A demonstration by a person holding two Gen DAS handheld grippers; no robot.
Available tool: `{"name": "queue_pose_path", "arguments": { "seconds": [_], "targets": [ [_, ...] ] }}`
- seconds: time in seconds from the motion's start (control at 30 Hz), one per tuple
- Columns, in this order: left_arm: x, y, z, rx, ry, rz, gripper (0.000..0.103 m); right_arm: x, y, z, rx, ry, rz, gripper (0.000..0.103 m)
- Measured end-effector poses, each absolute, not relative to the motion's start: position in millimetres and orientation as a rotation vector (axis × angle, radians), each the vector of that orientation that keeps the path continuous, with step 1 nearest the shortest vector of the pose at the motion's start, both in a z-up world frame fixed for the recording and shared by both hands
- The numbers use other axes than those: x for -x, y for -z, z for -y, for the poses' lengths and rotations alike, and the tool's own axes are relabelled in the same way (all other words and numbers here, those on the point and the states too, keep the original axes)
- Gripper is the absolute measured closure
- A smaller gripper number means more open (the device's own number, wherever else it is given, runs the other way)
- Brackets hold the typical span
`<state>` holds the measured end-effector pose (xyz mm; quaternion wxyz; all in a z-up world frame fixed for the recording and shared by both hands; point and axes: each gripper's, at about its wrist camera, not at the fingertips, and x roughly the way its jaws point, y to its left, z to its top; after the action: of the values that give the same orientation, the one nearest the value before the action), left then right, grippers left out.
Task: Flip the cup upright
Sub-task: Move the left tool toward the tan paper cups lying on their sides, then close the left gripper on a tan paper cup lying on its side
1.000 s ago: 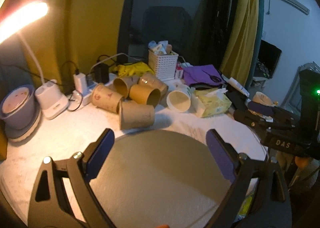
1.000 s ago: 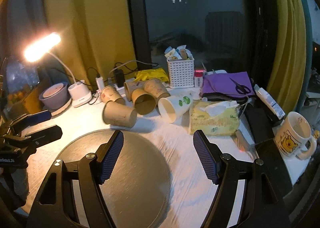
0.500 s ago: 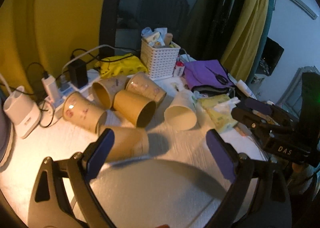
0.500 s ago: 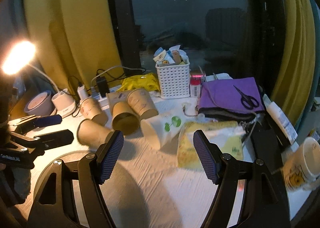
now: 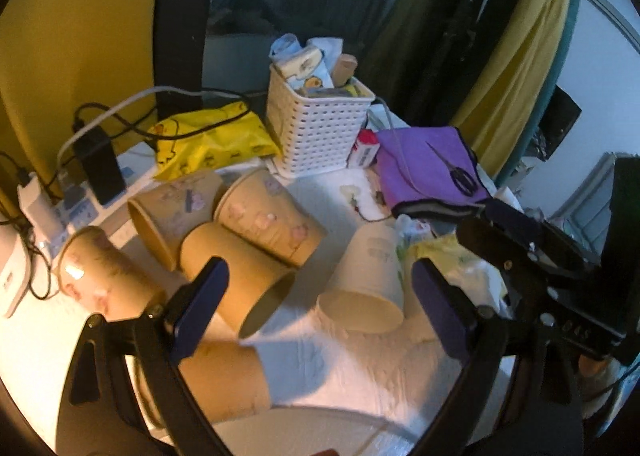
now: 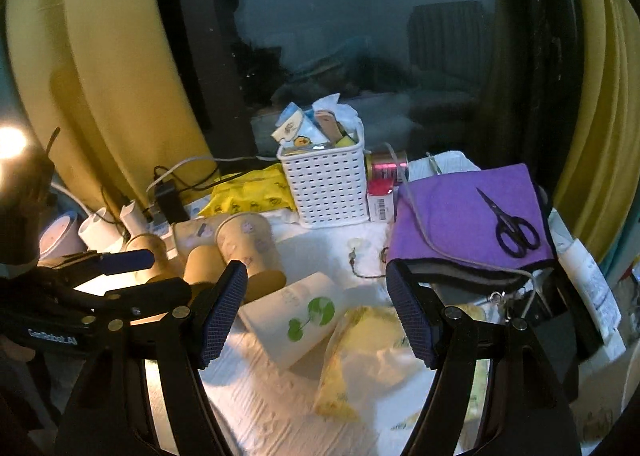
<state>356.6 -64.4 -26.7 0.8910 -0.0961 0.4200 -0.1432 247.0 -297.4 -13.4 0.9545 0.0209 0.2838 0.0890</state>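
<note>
Cups lie tipped on the white table (image 5: 360, 376). We see our left gripper (image 5: 320, 312) spread wide, holding nothing, over brown cups (image 5: 240, 276); our right gripper (image 6: 316, 320), equally wide and empty, frames the white cup (image 6: 296, 316) on its side.

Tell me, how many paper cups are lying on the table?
6: one white cup in the middle, four brown cups clustered on the left, and a nearest brown cup. More may be hidden.
</note>
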Motion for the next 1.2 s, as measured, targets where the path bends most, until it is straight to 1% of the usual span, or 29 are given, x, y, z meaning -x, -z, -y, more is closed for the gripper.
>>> {"name": "queue_pose_path", "arguments": {
  "seconds": [0.3, 0.67, 0.93, 0.97, 1.03, 1.2],
  "targets": [
    [-401, 39, 75, 0.250, 0.270, -0.943, 0.010, -279, 16, 317, -0.095, -0.161, -0.583, 0.028],
    [-444, 70, 81, 0.276, 0.229, -1.078, 0.010, -287, 25, 333, -0.135, -0.137, -0.540, 0.028],
    [-459, 86, 96, 0.217, 0.190, -1.110, 0.010, -284, 29, 339, -0.136, -0.138, -0.517, 0.028],
    [-461, 88, 98, 0.216, 0.191, -1.112, 0.011, -283, 29, 339, -0.129, -0.133, -0.511, 0.028],
    [-464, 90, 104, 0.189, 0.187, -1.111, 0.029, -280, 28, 340, -0.116, -0.118, -0.498, 0.028],
    [-469, 92, 114, 0.149, 0.206, -1.116, 0.033, -276, 27, 350, -0.132, -0.104, -0.485, 0.028]
  ]
}}
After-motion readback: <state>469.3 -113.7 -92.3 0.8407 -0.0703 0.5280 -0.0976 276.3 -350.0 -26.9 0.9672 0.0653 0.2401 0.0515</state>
